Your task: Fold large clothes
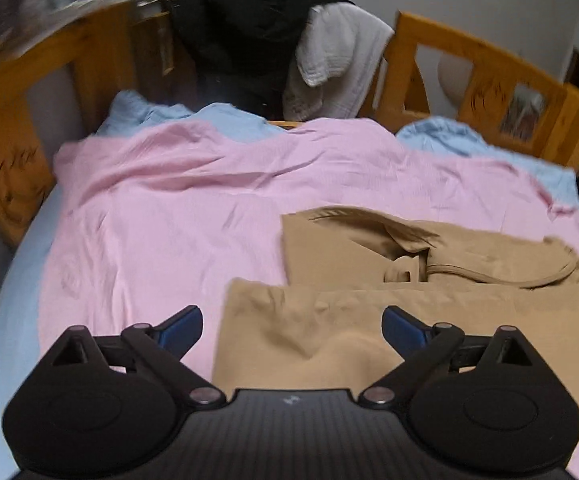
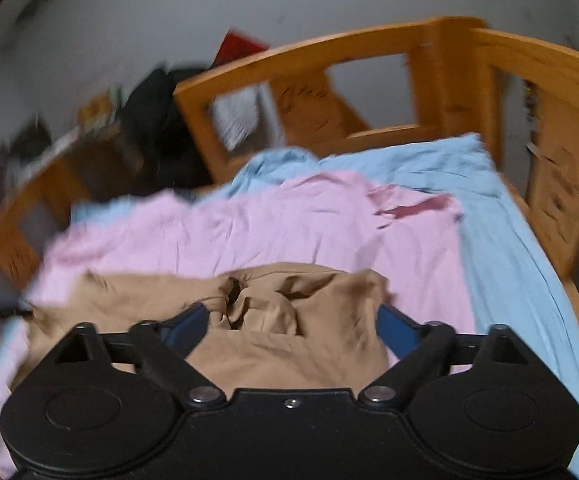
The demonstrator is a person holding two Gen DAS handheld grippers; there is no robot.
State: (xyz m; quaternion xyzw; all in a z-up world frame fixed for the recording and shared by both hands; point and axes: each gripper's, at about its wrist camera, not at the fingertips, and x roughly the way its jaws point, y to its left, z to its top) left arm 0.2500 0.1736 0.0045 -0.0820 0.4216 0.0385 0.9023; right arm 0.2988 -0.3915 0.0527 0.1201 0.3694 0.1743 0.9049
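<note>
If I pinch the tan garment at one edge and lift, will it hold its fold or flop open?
The tan garment would probably flop: it lies in soft ripples and creases, so the cloth looks limp. Its thin, flat layers suggest little weight. A push may make it bunch rather than slide, since the pink sheet beneath is already wrinkled.

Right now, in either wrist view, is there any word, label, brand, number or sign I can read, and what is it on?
None can be read.
Small pale mark on the black left gripper body: too small and blurred to read.
Colourful items on the wooden shelf behind the bed: blurred, no legible text.
</note>
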